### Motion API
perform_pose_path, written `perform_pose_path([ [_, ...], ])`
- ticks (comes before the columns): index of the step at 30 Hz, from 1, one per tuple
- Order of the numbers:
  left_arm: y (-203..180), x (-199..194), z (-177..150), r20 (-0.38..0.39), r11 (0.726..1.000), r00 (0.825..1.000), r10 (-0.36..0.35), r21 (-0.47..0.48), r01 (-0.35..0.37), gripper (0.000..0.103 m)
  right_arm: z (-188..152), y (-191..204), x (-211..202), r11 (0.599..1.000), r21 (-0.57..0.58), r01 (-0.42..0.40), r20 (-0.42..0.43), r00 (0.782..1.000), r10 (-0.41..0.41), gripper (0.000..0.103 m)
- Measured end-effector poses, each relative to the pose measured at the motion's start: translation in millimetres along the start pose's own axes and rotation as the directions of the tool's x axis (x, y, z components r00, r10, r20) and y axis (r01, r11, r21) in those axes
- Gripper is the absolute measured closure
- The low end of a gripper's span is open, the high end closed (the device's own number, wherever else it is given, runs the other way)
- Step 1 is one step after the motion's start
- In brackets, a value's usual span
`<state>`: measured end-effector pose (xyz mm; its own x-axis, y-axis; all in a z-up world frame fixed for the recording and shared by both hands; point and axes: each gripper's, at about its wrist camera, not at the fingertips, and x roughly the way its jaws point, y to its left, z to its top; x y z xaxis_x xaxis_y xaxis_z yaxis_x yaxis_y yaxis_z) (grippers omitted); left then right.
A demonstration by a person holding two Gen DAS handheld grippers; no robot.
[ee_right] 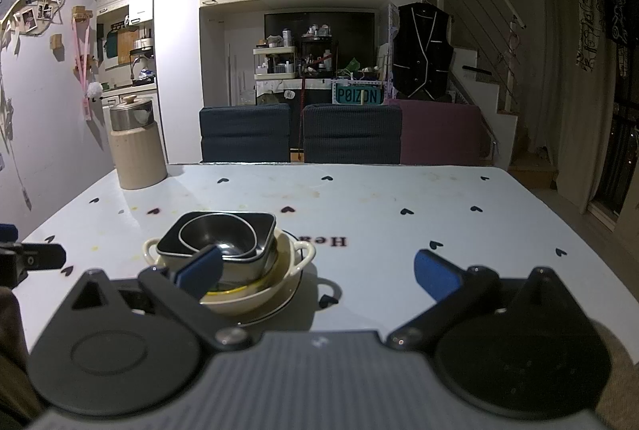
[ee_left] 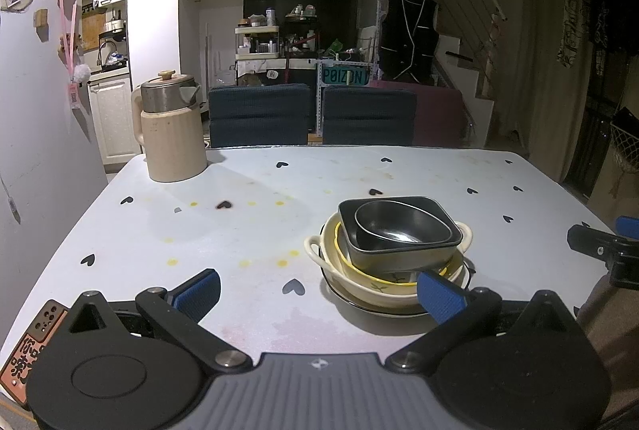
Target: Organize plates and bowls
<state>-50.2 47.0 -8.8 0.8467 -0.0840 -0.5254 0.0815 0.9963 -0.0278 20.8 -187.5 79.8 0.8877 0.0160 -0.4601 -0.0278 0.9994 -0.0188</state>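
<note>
Currently: nested stack between two parted grippers

Stack of bowls (ee_left: 389, 250) is set on the surface (ee_left: 239, 230), ahead-right of the left gripper (ee_left: 319, 294) and ahead-left of the right gripper (ee_right: 315, 270). Both sets of fingers are spread, empty. Neither is judged clearly nearer.

A stack of nested bowls (ee_left: 389, 254) sits on a plate (ee_left: 359, 304) near the worktop's (ee_left: 239, 230) front edge; the kettle (ee_left: 171, 128) stands far back left, two chairs (ee_left: 259, 114) behind the worktop.
</note>
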Motion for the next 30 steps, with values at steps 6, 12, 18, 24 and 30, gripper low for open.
perform_pose_path([
  [6, -0.3, 0.1, -0.2, 0.000, 1.000, 1.000, 0.001, 0.001, -0.001, 0.000, -0.5, 0.3, -0.7, 1.000, 0.001, 0.001, 0.001, 1.000, -0.001, 0.000],
  [12, -0.3, 0.2, -0.2, 0.000, 1.000, 1.000, 0.002, 0.000, -0.002, 0.000, -0.2, 0.3, 0.1, 1.000, 0.001, 0.001, 0.001, 1.000, -0.001, 0.000],
  [18, -0.8, 0.3, 0.0, 0.001, 1.000, 1.000, -0.002, -0.001, 0.002, 0.000, -0.4, 0.4, 0.3, 1.000, 0.001, 0.000, 0.001, 1.000, 0.000, 0.000],
  [24, -1.5, 0.6, 0.4, 0.002, 1.000, 1.000, 0.002, 0.001, -0.002, 0.000, -0.5, 1.4, 0.3, 1.000, 0.002, 0.002, 0.002, 1.000, -0.002, 0.000],
  [30, -3.0, -1.2, 2.1, 0.009, 1.000, 1.000, 0.002, 0.008, -0.002, 0.000, -0.6, 1.2, 0.5, 1.000, 0.003, 0.002, 0.003, 1.000, -0.002, 0.000],
])
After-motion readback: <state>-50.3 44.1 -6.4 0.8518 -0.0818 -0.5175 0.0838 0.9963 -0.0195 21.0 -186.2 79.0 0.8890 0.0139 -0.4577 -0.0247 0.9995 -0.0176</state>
